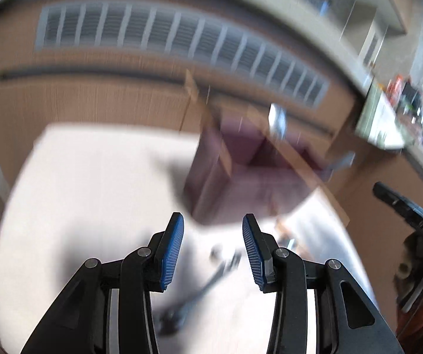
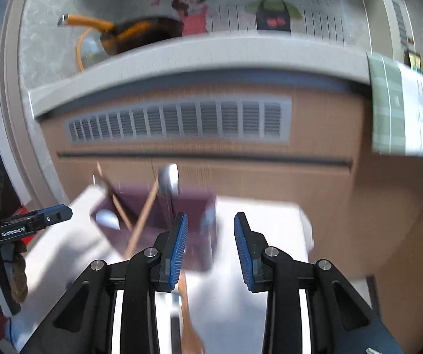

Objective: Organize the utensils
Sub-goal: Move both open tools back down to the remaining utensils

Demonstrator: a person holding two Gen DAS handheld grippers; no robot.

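Observation:
A dark purple utensil holder stands on a white table, blurred by motion. Wooden chopsticks and a metal spoon stick out of it. A dark utensil lies on the table below my left gripper, which is open and empty. A wooden utensil and a dark-handled one lie on the table under my right gripper, which is open and empty. The left gripper also shows at the left edge of the right wrist view.
Behind the table is a brown cabinet front with a grey vent grille under a grey counter edge. An orange-handled pan sits on the counter. A green-white cloth hangs at the right.

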